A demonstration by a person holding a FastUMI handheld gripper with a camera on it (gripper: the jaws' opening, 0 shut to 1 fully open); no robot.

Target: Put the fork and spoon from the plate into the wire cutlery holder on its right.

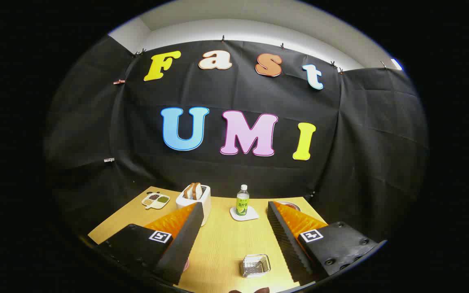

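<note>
My gripper point(234, 205) is open, held above the yellow wooden table point(222, 244) with nothing between its fingers. The silver wire cutlery holder point(255, 265) stands on the table low between the fingers, close to the right finger point(287, 228). It looks empty from here. A small pink sliver point(186, 264) peeks out beside the left finger point(181, 232); it may be the plate's rim, and the finger hides most of it. Whatever lies on it is covered.
Beyond the fingers stand a white toaster point(196, 199) with bread slices, a green-labelled bottle point(242, 202) on a white coaster, and a small divided dish point(156, 200) at the far left. A red bowl point(290, 204) peeks over the right finger. Black cloth walls the table's far side.
</note>
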